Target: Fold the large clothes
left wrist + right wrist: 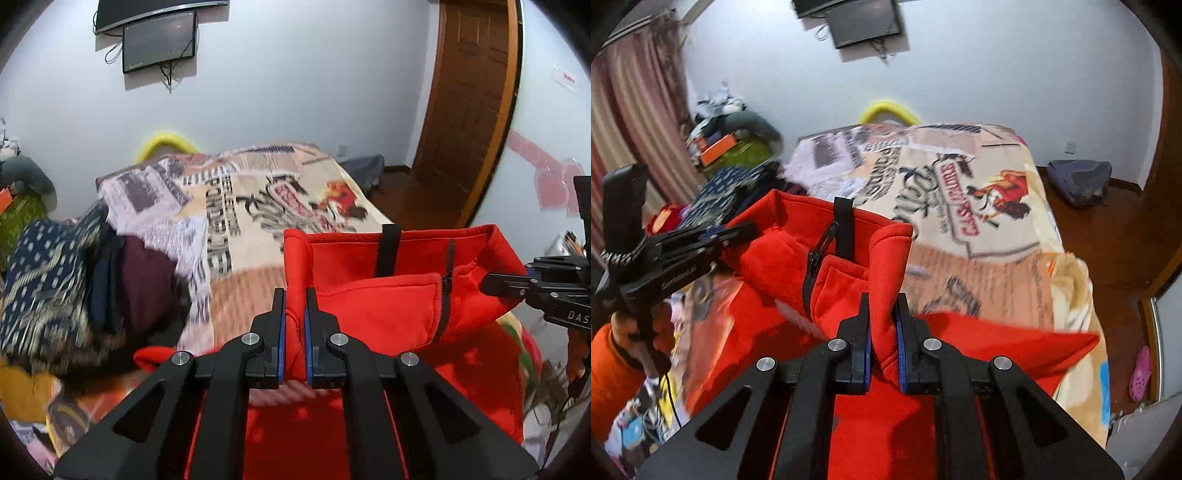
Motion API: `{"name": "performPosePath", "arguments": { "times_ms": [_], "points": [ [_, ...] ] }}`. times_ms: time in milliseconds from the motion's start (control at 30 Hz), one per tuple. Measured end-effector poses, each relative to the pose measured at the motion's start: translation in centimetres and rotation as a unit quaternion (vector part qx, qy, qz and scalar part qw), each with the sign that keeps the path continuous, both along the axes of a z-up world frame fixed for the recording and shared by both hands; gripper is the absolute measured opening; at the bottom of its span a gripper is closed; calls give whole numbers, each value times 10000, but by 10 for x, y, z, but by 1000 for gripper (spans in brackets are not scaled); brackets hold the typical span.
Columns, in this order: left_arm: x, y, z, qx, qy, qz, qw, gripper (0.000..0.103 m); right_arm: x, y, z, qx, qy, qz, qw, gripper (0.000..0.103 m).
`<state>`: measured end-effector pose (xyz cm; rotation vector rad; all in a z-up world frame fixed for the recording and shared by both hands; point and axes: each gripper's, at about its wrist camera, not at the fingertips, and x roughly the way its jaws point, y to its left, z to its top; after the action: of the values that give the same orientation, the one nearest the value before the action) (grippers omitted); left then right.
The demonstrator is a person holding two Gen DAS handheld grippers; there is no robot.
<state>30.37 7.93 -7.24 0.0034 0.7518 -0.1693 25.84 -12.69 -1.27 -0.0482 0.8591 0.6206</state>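
Red fleece jacket point(399, 295) pinched by left claw point(294, 295), right claw point(882, 299).

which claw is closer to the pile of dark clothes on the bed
Left. The left claw grips the red jacket right beside the dark clothes pile; the right claw grips the jacket's far side.
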Motion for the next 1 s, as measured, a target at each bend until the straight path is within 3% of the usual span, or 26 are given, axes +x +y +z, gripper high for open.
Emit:
{"name": "performPosePath", "arguments": {
  "times_ms": [167,367,633,867,933,1000],
  "points": [
    [-49,2,-17,-25,241,-192,9995,7,-41,0,-18,-81,74,121,9999,9],
    [-86,-2,-63,114,675,-223,9974,7,-68,0,-57,-229,464,195,9985,10],
    [-118,-5,-112,182,1274,-245,9914,9,-96,-8,-76,-642,666,254,9954,22],
    [-137,12,-94,158,1133,-239,9931,15,-105,-21,-48,-540,205,271,9980,22],
    [-138,20,-82,178,1079,-205,9938,24,-101,-25,-35,-398,43,230,9989,30],
    [-137,27,-71,177,937,-111,9954,42,-95,-26,-26,-257,-140,148,9995,51]
  ]
}}
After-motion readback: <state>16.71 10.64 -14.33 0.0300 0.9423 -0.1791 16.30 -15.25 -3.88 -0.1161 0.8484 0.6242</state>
